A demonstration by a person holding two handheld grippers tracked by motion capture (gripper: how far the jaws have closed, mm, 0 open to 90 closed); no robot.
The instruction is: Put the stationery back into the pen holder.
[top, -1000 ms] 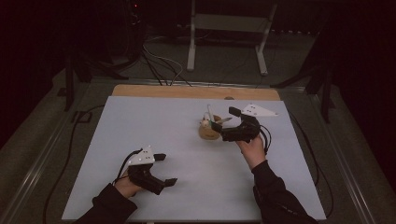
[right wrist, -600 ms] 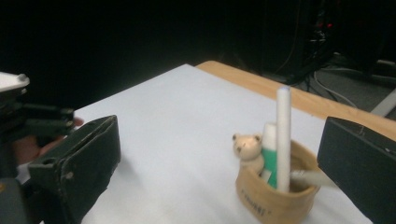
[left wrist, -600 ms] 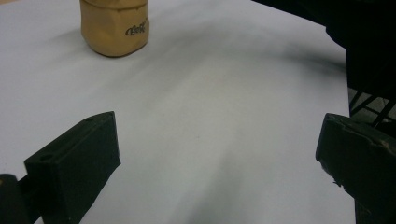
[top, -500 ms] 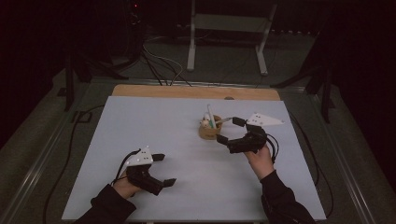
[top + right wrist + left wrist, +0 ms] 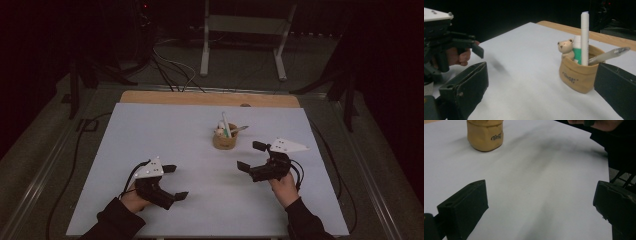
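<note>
Tan soft pouch (image 5: 579, 76), dark script logo, upright on my bench (image 5: 165, 135). Inside: one bear figure (image 5: 566, 49), one white marker (image 5: 584, 37), one silver pen (image 5: 608, 55). My left tool (image 5: 175, 182) and right tool (image 5: 251, 156): both spread apart, empty.

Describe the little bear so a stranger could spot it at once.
On the white table, find the tan pouch standing right of centre, beyond the right gripper. The bear peeks over its rim beside a tall white marker and a silver pen; it alone has a face and ears.
</note>
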